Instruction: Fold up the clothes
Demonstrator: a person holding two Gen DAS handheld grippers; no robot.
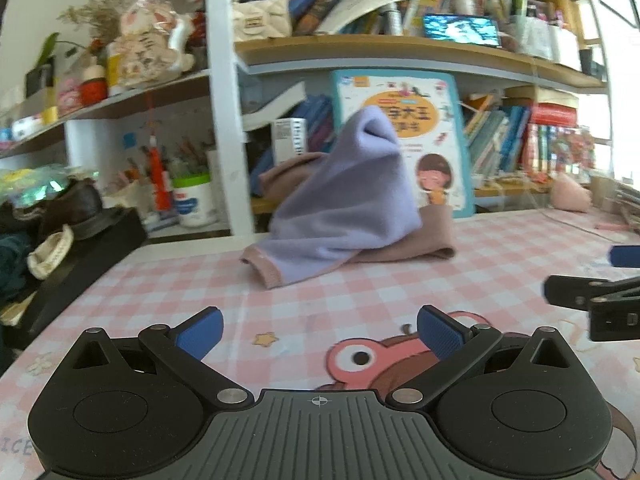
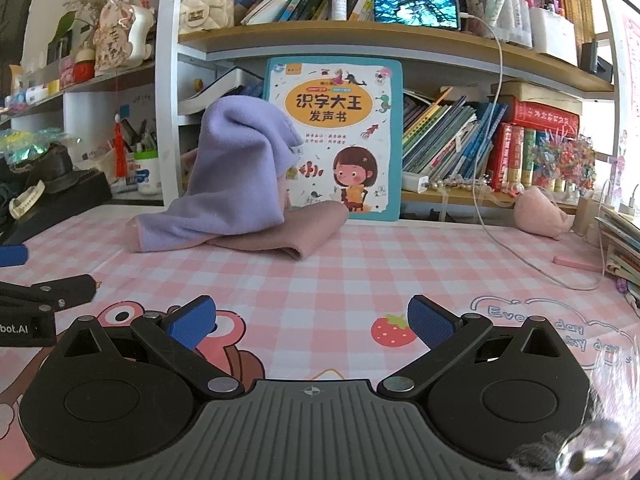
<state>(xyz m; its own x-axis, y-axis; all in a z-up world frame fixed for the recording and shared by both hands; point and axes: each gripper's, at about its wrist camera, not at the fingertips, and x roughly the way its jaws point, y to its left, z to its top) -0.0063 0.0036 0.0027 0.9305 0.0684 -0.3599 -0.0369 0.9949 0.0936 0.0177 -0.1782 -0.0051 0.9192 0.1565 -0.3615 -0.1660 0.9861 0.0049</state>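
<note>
At the far left, a white plastic tub with a green rim (image 2: 148,170) stands on the low shelf and holds a bunch of pens and pencils, and a cream quilted handbag with a pearl handle (image 2: 206,6) sits on the wooden shelf above it. Next along, on the bench covered in a pink-and-white checked cloth (image 2: 380,264), lies the lilac and dusty-pink fleece garment (image 2: 236,196), heaped rather than flat: its lilac part rises in a peak and its pink part spreads on the cloth beneath, close to the back edge. Just behind it, a teal-bordered children's picture book (image 2: 340,136) stands upright against the bookshelf, partly covered by the lilac peak. The left claw (image 1: 318,330) hangs over the near part of the bench, its blue-padded fingers spread wide with nothing between them, well short of the garment. The right claw (image 2: 312,320) sits beside it, likewise spread and empty, above a printed strawberry (image 2: 392,330). To the right, a white cable (image 2: 520,256) trails across the cloth, and a pink plush toy (image 2: 538,212) rests at the back.
</note>
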